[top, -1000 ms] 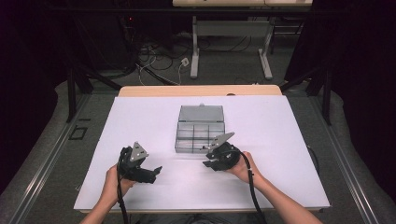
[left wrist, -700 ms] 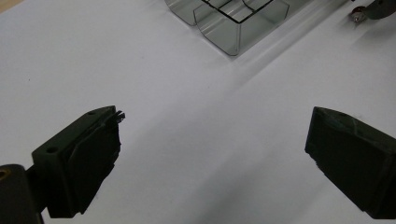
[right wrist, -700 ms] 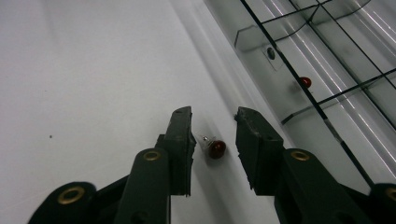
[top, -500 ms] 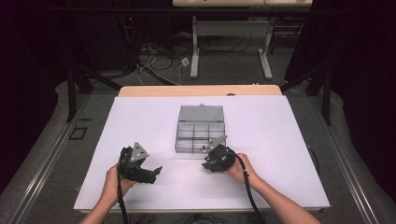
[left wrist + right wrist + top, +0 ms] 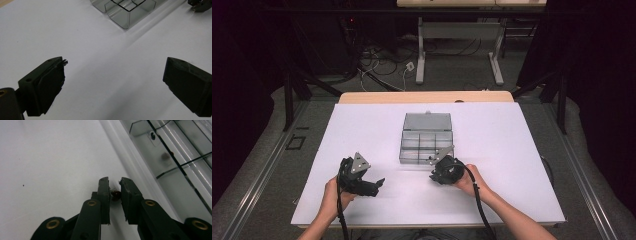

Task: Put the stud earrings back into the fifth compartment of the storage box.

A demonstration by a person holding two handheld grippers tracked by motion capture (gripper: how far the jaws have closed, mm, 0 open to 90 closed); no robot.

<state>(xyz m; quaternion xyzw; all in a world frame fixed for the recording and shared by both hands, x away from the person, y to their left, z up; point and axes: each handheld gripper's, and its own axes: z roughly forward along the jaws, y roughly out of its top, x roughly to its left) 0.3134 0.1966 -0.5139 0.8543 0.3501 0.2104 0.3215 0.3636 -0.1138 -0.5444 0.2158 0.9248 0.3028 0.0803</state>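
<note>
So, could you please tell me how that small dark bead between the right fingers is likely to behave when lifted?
The small dark bead looks rounded and glossy, so it may slip or roll. It is tiny, so probably light. The right gripper has just been closing around it.

One clear compartment box [image 5: 427, 140], one small dark bead [image 5: 116, 194], two hand-held grippers.

No text, label, brand, number or sign can be read anywhere in these pictures.
</note>
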